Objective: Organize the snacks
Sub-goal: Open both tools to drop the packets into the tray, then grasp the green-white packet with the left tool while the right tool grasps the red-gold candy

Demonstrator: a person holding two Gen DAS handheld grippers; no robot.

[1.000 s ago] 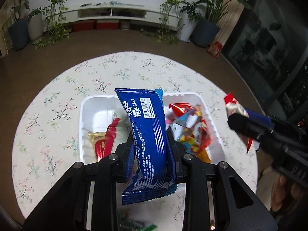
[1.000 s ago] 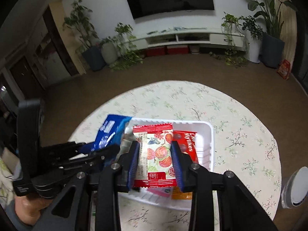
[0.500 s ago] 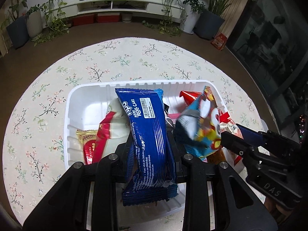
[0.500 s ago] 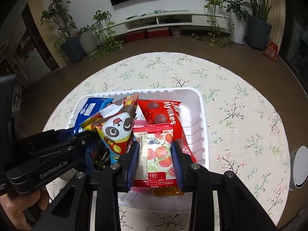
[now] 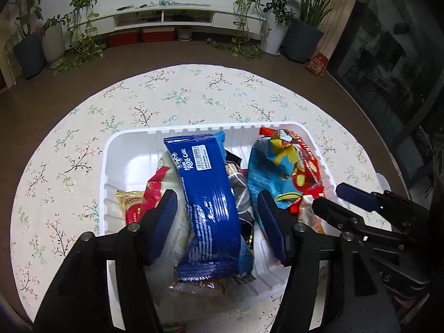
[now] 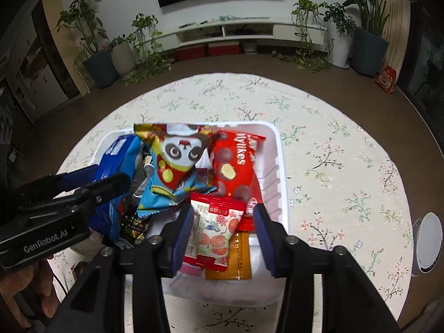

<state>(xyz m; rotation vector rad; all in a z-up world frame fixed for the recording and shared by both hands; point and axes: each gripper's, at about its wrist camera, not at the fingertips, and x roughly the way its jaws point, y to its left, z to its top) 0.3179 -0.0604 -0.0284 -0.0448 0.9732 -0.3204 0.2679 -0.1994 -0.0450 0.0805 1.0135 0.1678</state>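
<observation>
Blue roll cake (image 5: 206, 197) is lying in the white bin (image 5: 111, 155), long axis running away from the left gripper (image 5: 216, 219), barcode end far. Both that gripper and the right gripper (image 6: 223, 230) are gaping open over the fruit packet (image 6: 215, 229), gripping nothing; they should be lifting straight up, avoiding snagging wrappers.

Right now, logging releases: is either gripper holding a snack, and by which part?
Nothing is held. Left gripper is open around the blue roll cake pack; right gripper is open around the strawberry packet.
</observation>
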